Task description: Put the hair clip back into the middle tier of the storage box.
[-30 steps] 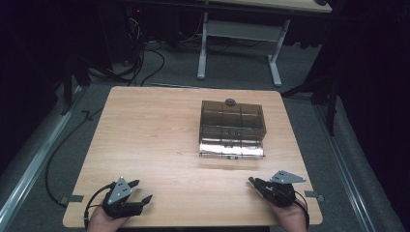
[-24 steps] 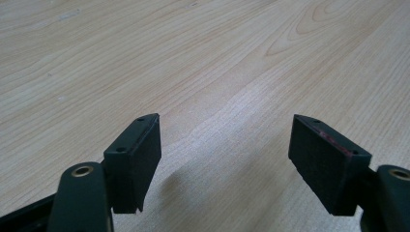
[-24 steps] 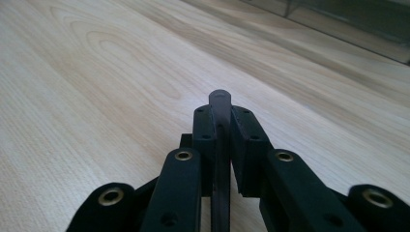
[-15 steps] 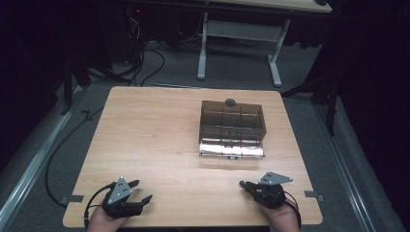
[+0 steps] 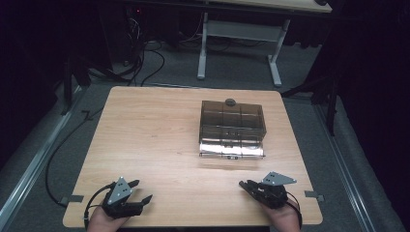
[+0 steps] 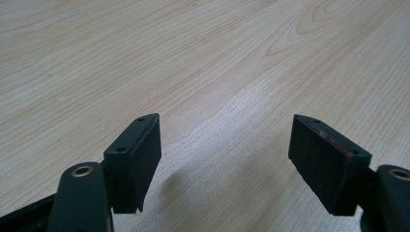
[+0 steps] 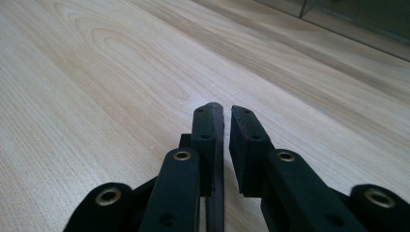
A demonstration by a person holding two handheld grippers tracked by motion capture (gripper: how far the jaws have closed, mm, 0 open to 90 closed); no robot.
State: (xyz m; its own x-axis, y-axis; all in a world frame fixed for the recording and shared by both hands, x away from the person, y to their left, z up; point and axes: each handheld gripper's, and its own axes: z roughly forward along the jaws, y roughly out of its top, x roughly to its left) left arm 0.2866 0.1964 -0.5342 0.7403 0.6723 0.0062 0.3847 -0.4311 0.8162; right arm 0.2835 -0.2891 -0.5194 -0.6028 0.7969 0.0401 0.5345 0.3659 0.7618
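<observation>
smoked plastic box (image 5: 232, 126) – right claw (image 5: 243, 184) nearest, nearly shut

The tabletop (image 5: 154, 140) is pale wood with wavy grain. The box (image 5: 232, 121) is smoky brown and see-through, with a silvery front. Both tongs (image 5: 140, 191) (image 5: 244, 184) are black, topped by grey plates.

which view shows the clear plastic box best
The high view: the whole clear plastic box stands on the table, with a small dark knob on top. The right gripper view catches just a corner of the box at top right. The left gripper view looks at bare tabletop between its open jaws.
</observation>
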